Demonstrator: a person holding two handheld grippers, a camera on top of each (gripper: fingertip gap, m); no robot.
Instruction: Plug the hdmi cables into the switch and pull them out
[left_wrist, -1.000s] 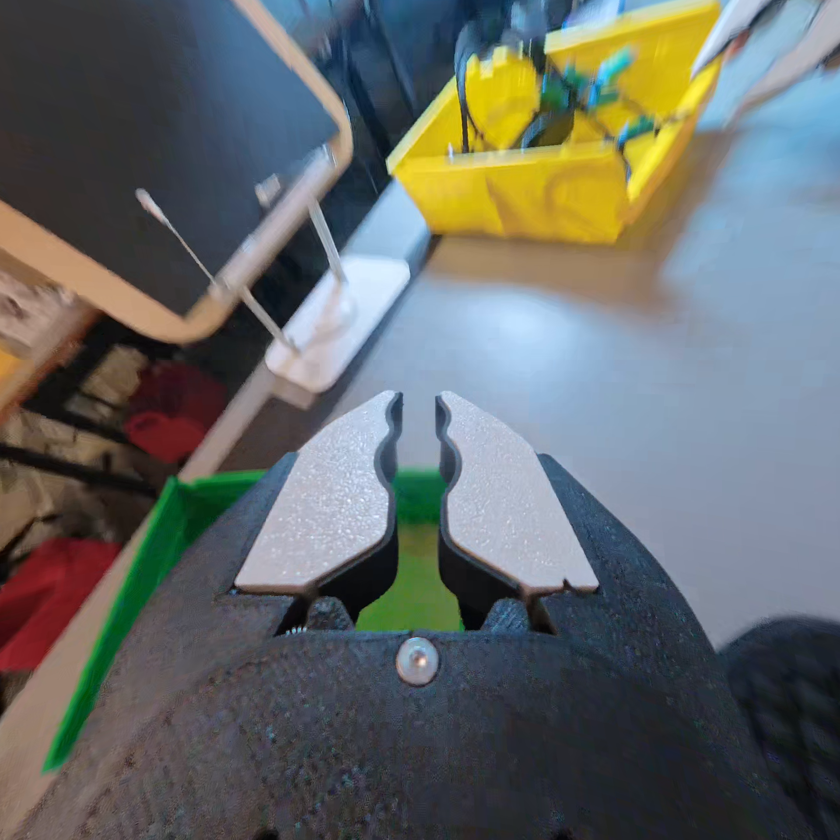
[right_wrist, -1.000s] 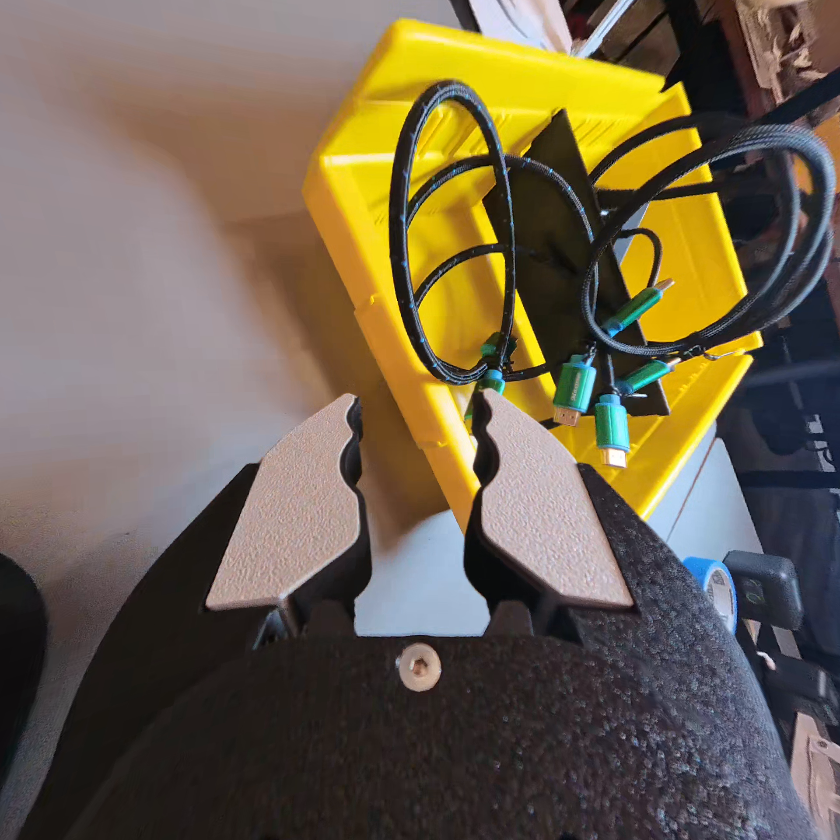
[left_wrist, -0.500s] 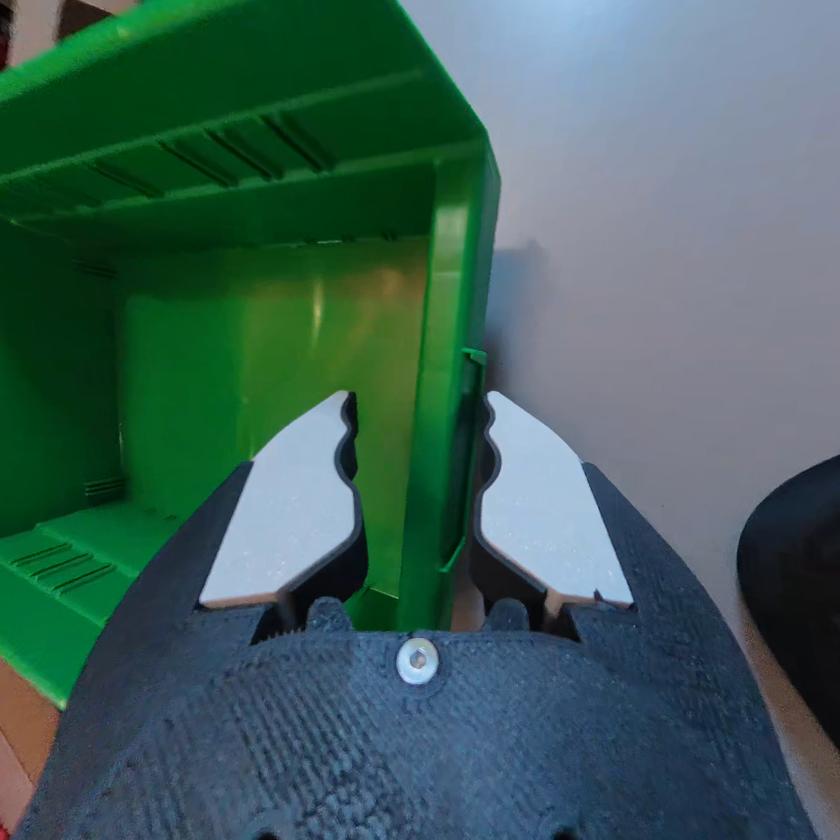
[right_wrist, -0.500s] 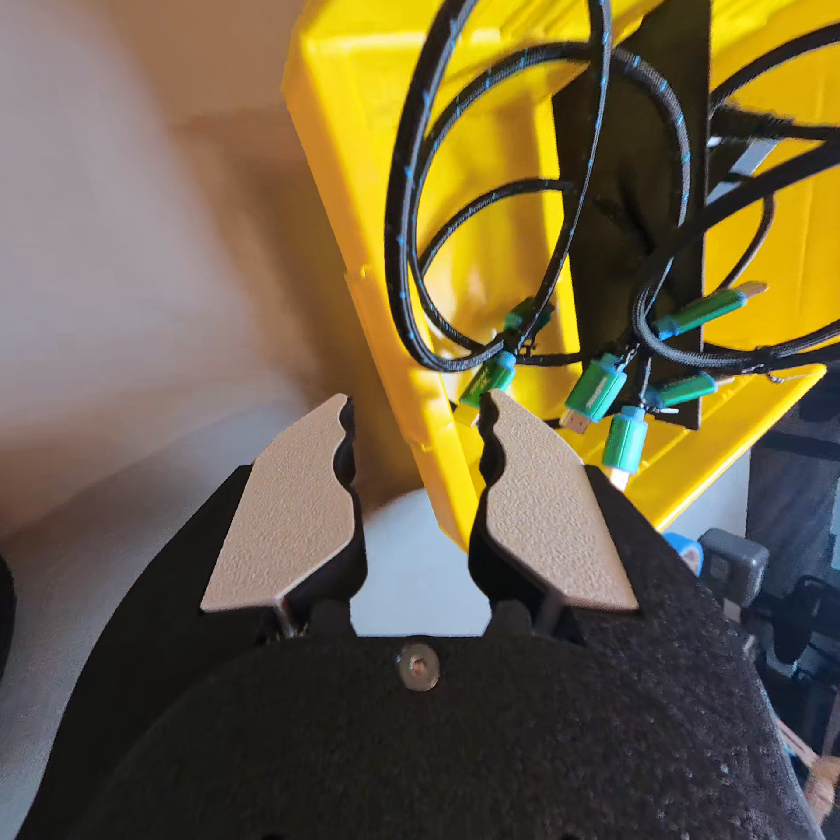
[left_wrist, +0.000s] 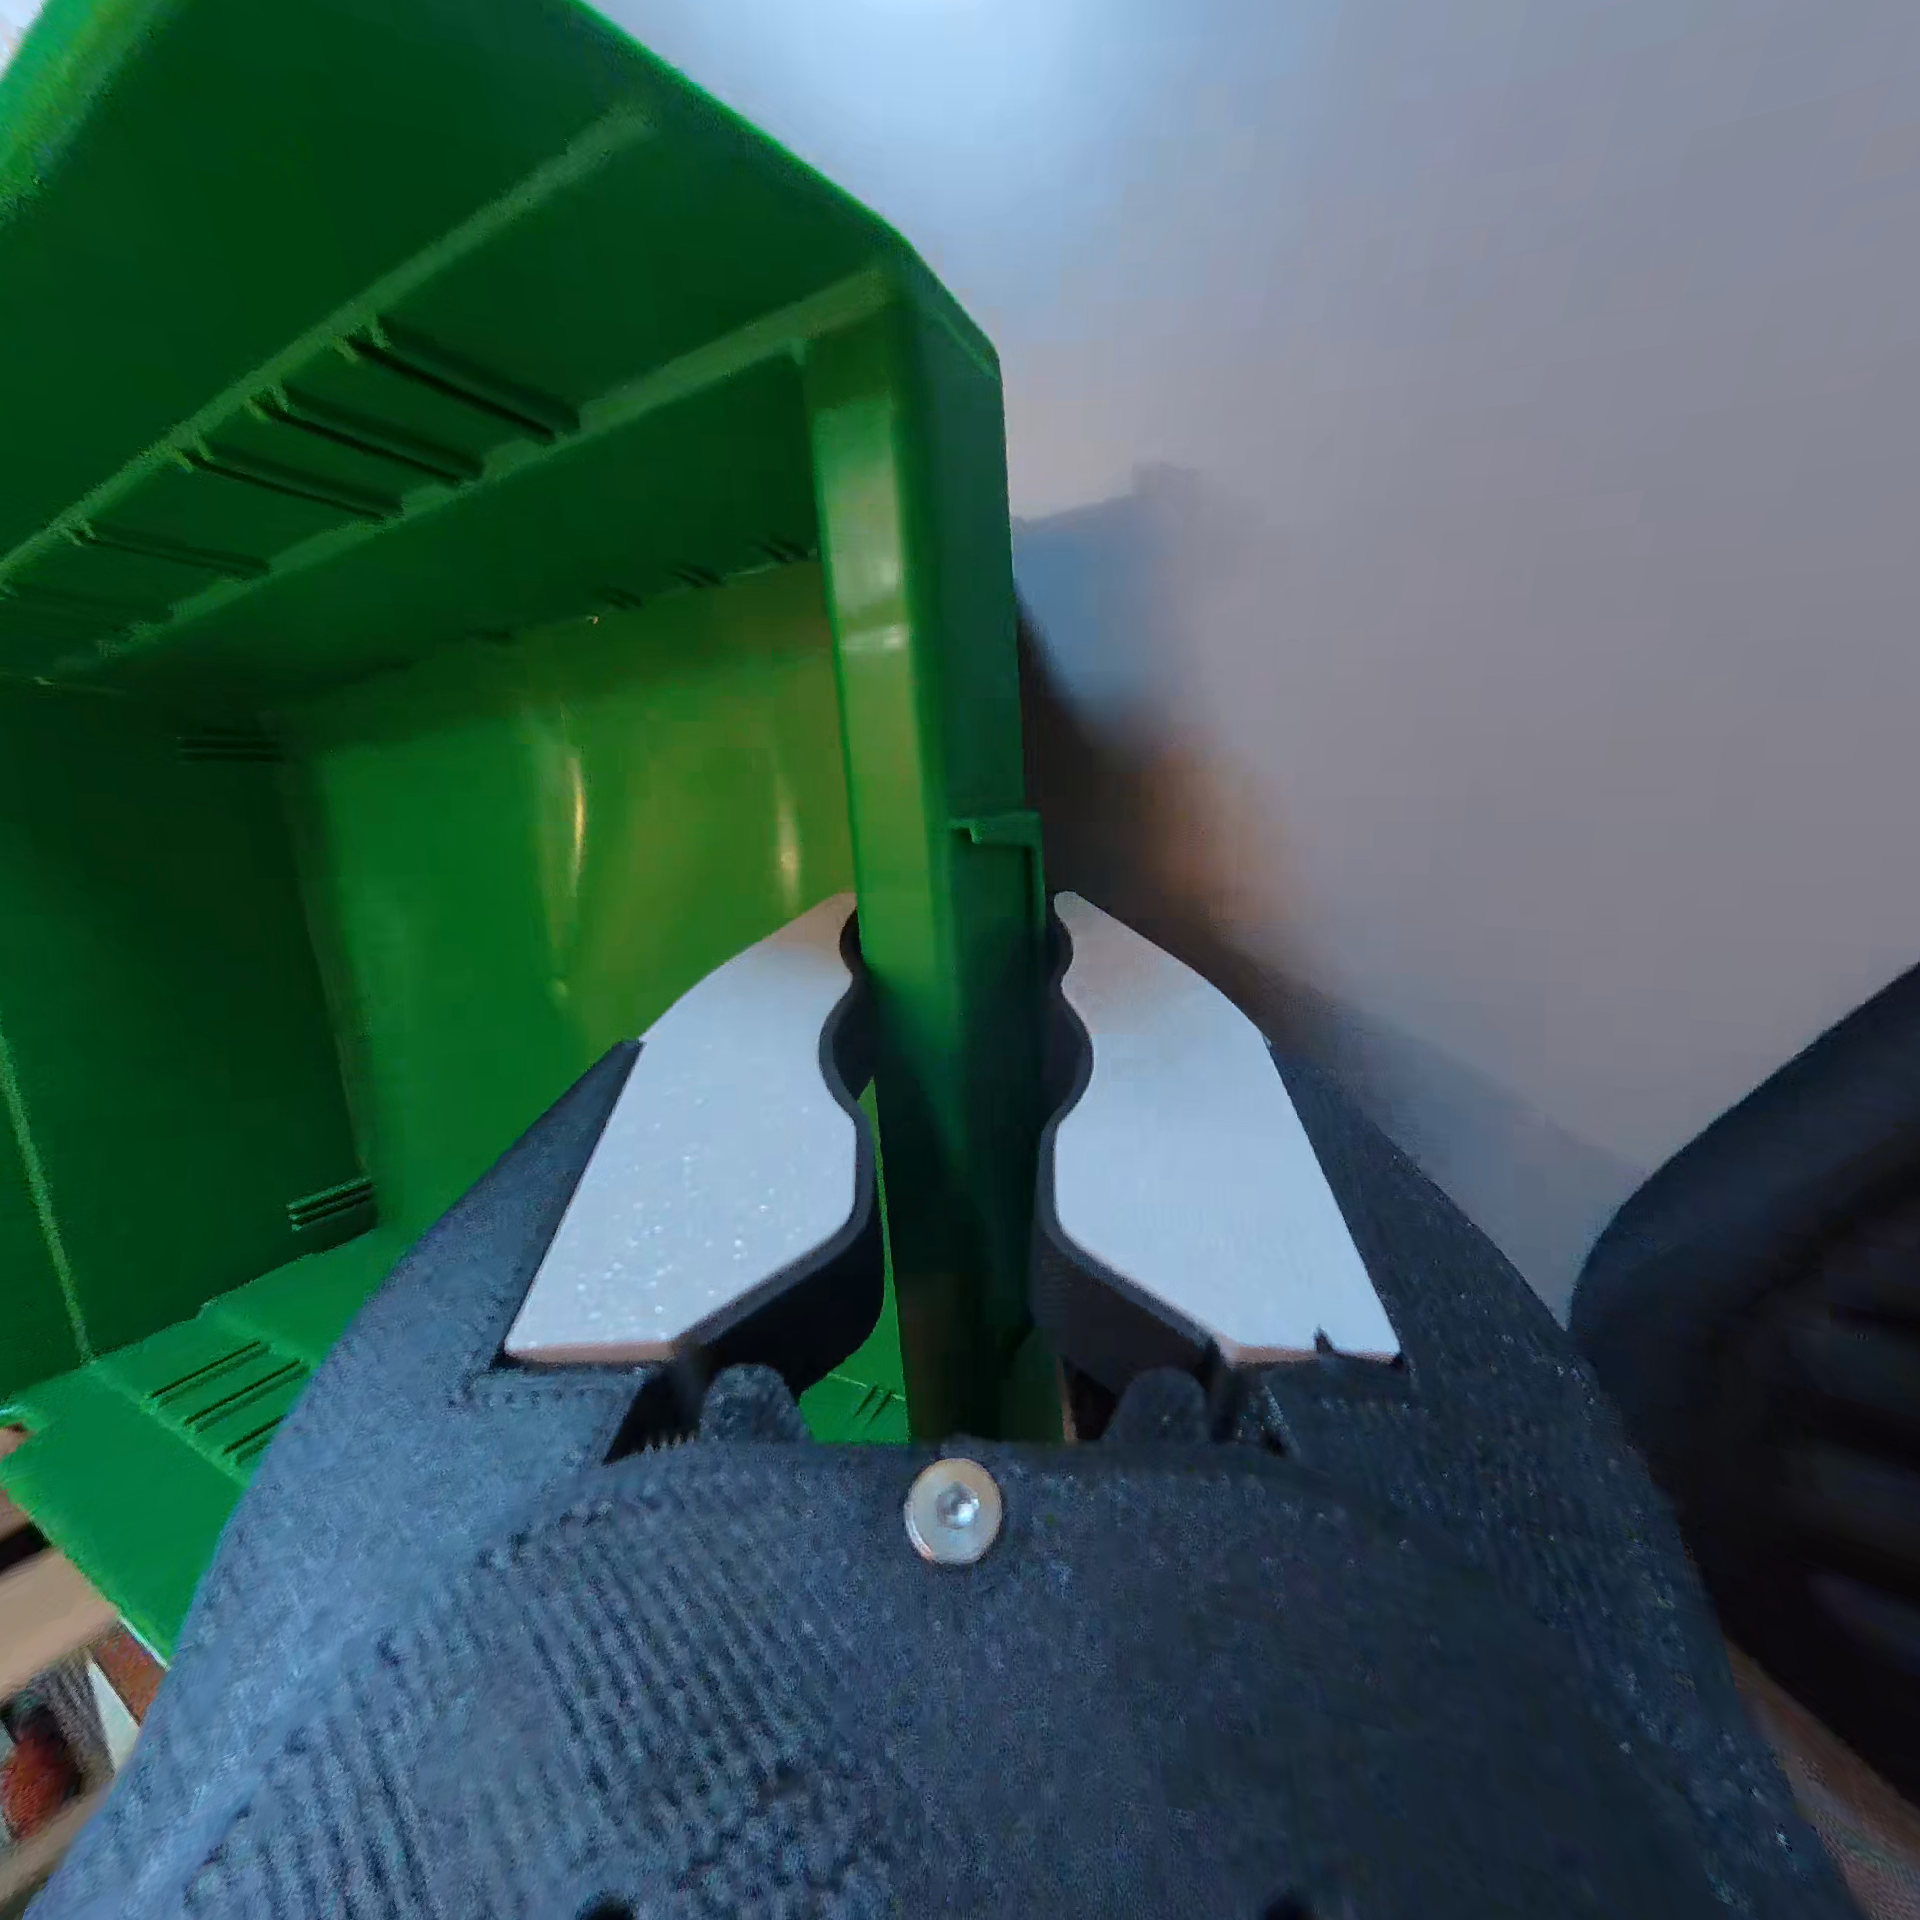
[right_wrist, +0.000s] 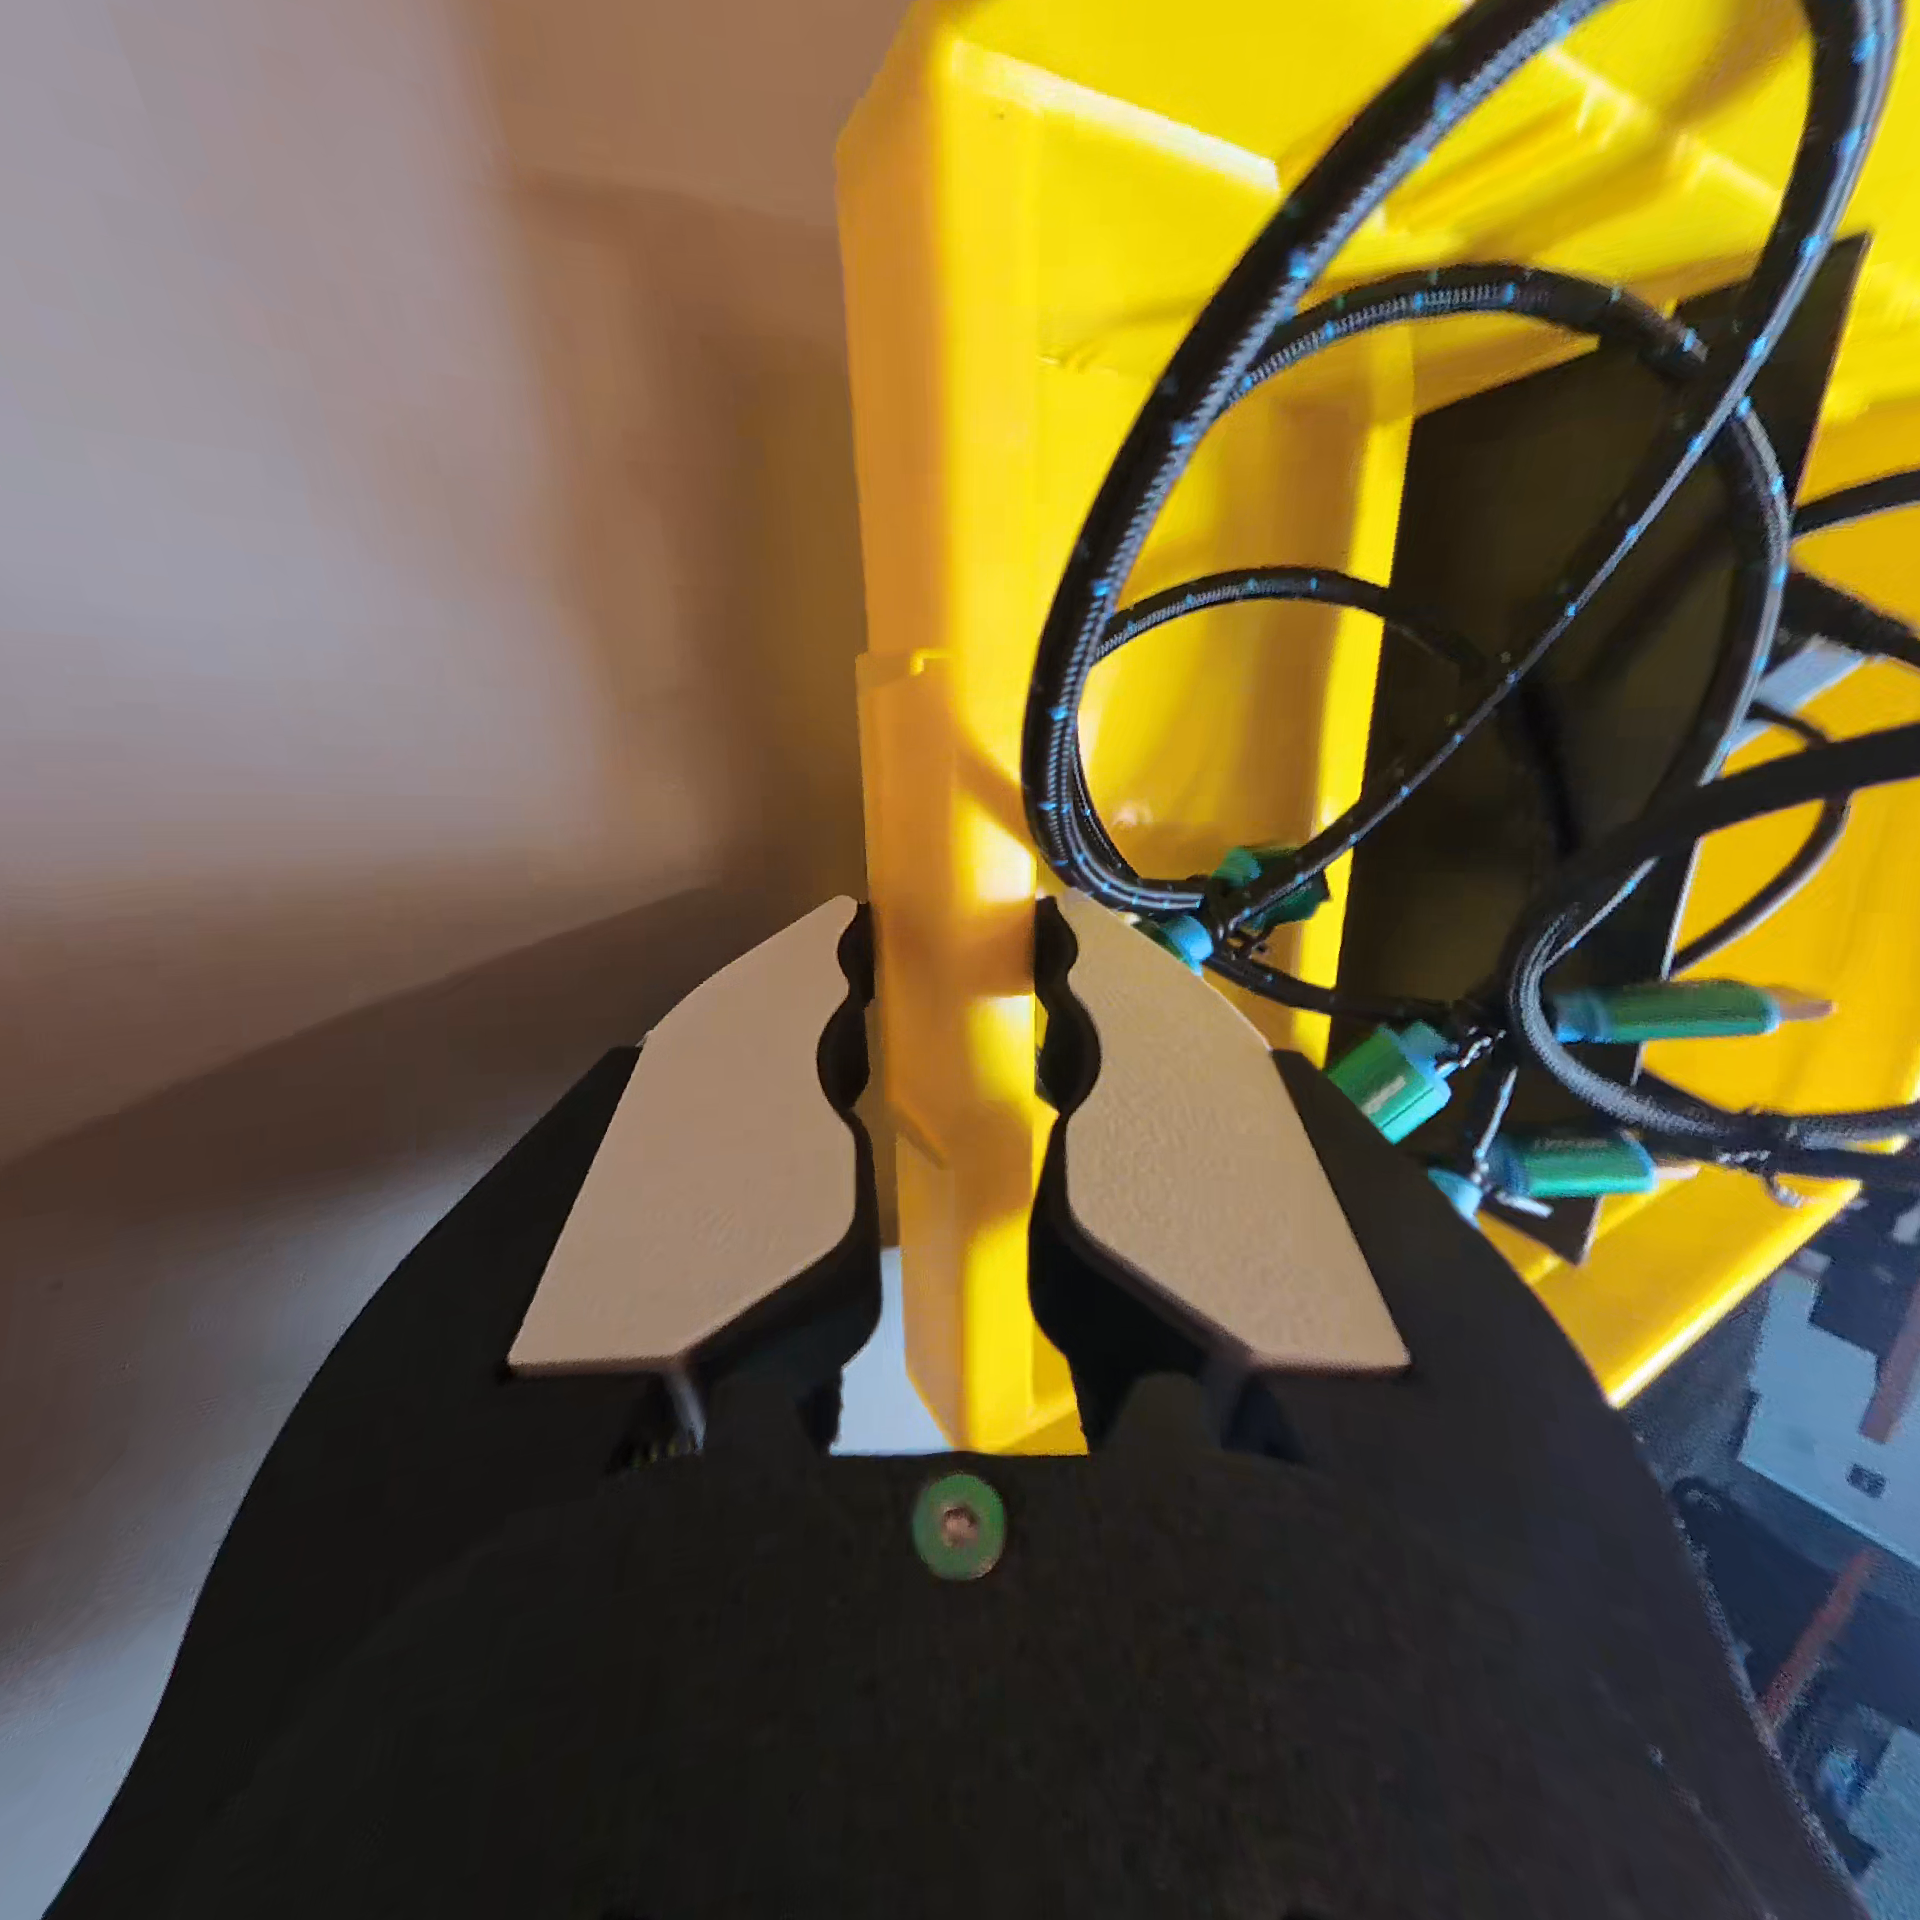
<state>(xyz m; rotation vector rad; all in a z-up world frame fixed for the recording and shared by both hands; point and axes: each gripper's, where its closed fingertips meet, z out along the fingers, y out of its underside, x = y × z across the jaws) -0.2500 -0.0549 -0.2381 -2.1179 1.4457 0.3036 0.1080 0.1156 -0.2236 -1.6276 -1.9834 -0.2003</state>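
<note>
Both grippers closed in since half a second back: our left gripper (left_wrist: 956, 925) now clamps the green bin (left_wrist: 925, 665) wall, our right gripper (right_wrist: 951, 920) clamps the yellow bin (right_wrist: 935, 790) wall. Cables (right_wrist: 1143, 582) and green plugs (right_wrist: 1387, 1086) lie just right of the right gripper, inside yellow. Switch (right_wrist: 1538, 665) looks like the dark slab under the cables; ports hidden.

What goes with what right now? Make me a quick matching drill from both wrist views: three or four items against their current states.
Items:
1. left gripper
2. right gripper
3. HDMI cables
4. green bin

States:
A. looped inside the yellow bin
B. closed on a yellow bin wall
C. nothing seen inside
D. closed on a green bin wall

Pairs: 1-D, 2-B, 3-A, 4-C
</note>
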